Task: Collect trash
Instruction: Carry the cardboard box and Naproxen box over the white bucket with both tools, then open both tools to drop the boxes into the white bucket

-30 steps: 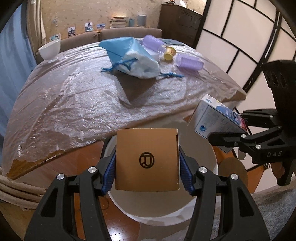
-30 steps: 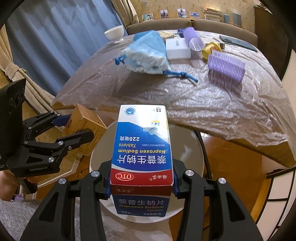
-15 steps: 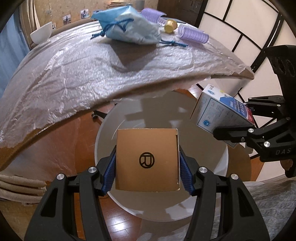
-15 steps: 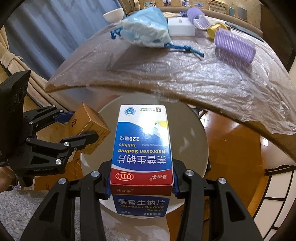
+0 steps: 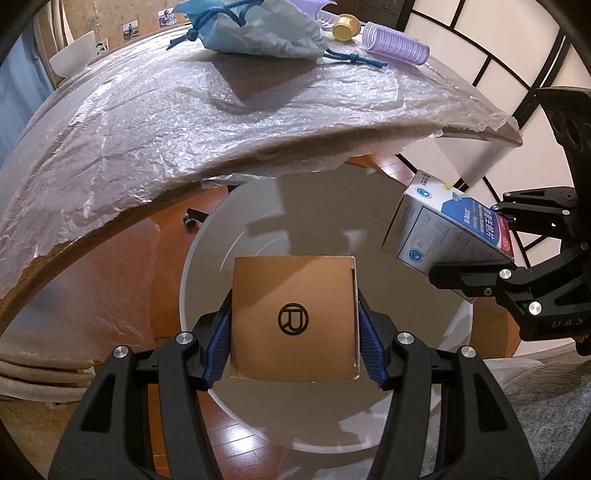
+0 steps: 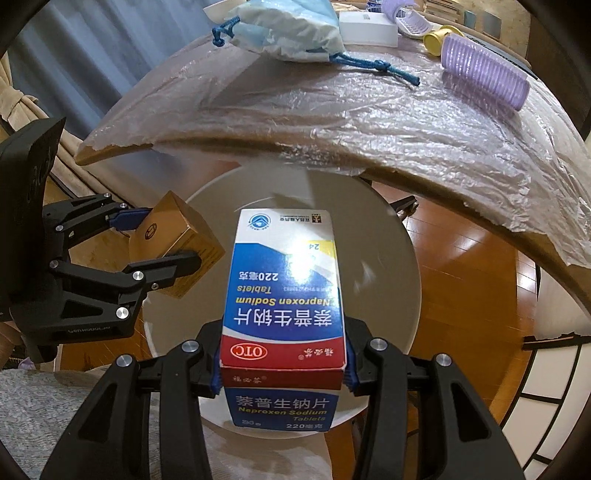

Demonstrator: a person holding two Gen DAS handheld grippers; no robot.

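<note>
Both boxes have dropped below the worktop (image 5: 258,122) edge and now hang over the white bin (image 5: 458,332). The left hand-held gripper (image 5: 293,325) grasps the brown box (image 5: 293,317); the right hand-held gripper (image 6: 282,365) grasps the pill box (image 6: 284,295). Release looks next.

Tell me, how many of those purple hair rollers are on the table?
2. One purple roller lies near the table's right edge beside a yellow cap. A second roller sits farther back by the white box. The blue pouch may hide others.
</note>
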